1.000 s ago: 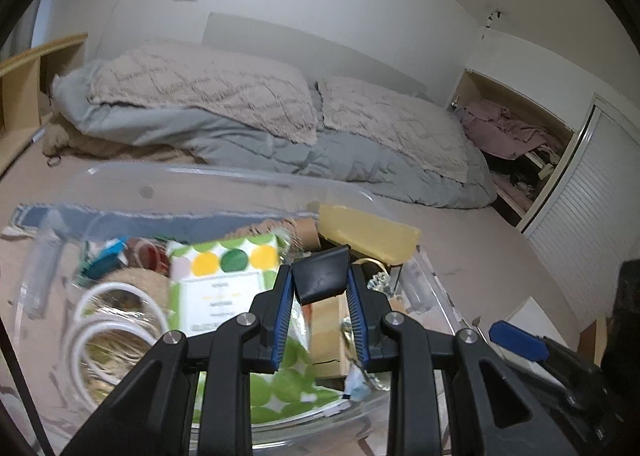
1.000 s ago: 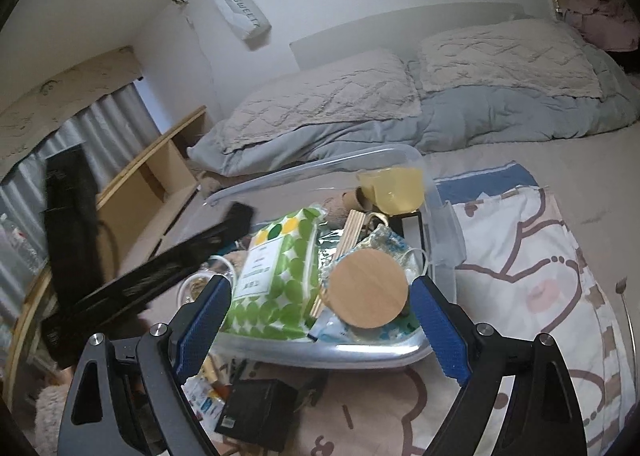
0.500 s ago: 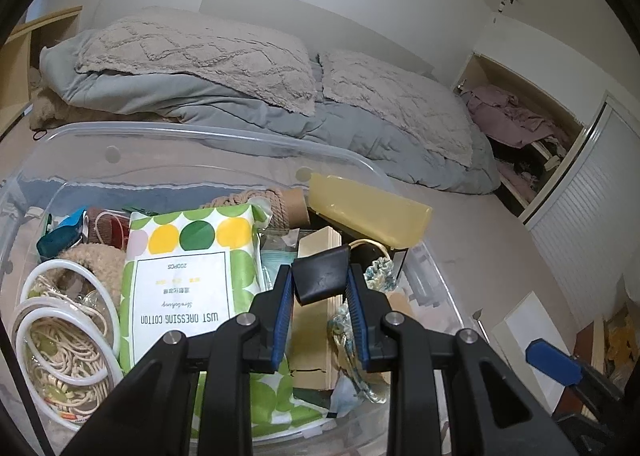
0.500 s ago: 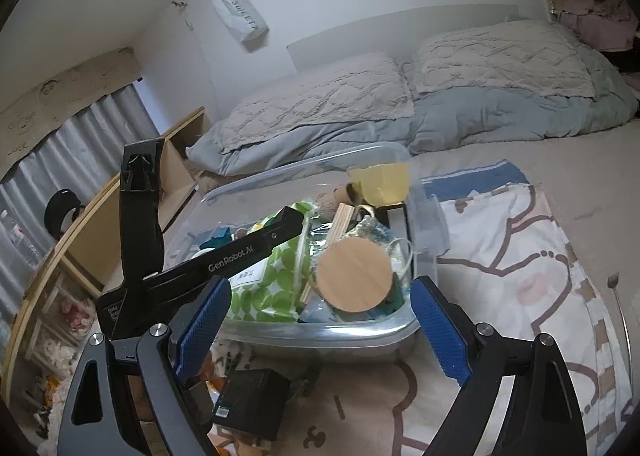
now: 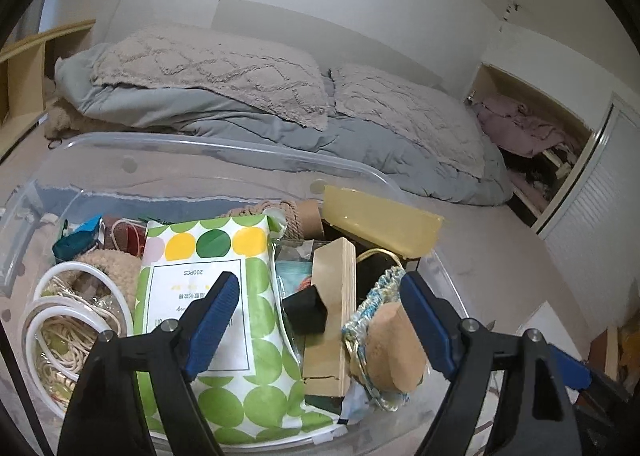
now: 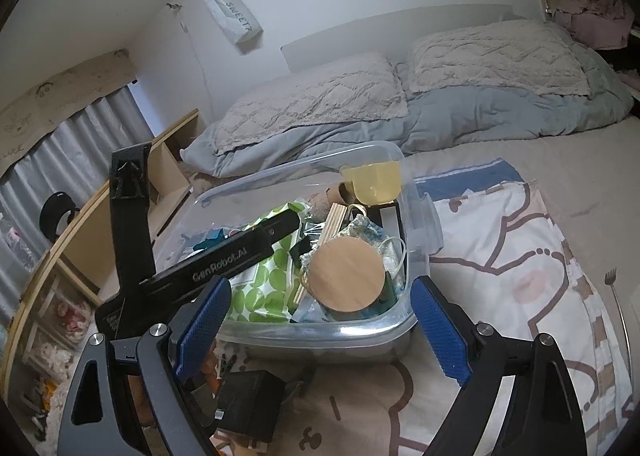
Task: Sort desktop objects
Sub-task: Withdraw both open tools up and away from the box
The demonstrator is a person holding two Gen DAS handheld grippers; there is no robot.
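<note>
A clear plastic bin (image 5: 224, 145) holds sorted objects. My left gripper (image 5: 320, 320) hangs open over it. A small black block (image 5: 306, 310) lies between its fingers on a wooden block (image 5: 332, 316), free of both pads. Beside these lie a green-dotted cotton pack (image 5: 216, 296), a round wooden lid (image 5: 394, 344) and a yellow box (image 5: 376, 221). In the right wrist view my right gripper (image 6: 320, 328) is open and empty in front of the bin (image 6: 416, 215). The left gripper's black body (image 6: 224, 260) reaches over the bin from the left.
White rings (image 5: 60, 320) and cord lie in the bin's left end. A black box (image 6: 248, 406) lies on the patterned blanket (image 6: 520, 276) near my right gripper. A fork (image 6: 614, 296) lies at the right. Pillows (image 6: 316, 103) and a grey duvet are behind.
My left gripper has opened and let go of the small black block, which now rests on the wooden block in the bin. My right gripper has stayed open.
</note>
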